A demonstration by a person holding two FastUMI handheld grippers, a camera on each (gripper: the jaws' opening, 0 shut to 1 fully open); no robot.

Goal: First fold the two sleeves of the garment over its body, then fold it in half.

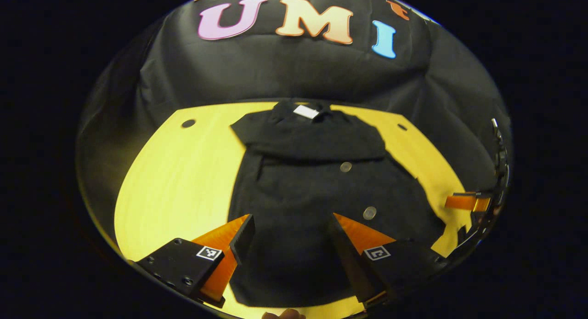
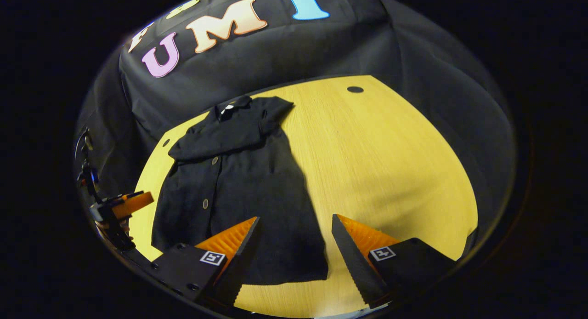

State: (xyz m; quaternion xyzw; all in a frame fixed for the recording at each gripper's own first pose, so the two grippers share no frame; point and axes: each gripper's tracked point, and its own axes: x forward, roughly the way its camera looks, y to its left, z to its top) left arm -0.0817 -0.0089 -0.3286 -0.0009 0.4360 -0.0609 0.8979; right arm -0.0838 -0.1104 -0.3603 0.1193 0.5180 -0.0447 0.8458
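With both sleeves folded across the garment (image 1: 317,190), which lies on the surface (image 2: 390,162) ahead of our wide, empty jaws, we next grip the hem for halving.

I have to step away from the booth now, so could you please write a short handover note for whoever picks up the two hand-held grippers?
Left hand-held gripper: open, holding nothing, over the lower part of the garment.
Right hand-held gripper: open, holding nothing, over the garment's hem corner.
Garment: dark buttoned shirt lying flat on the yellow table, collar toward the booth wall.
Done: both sleeves appear folded across the chest.
Left: fold it in half; taking the hem up toward the collar looks likely.
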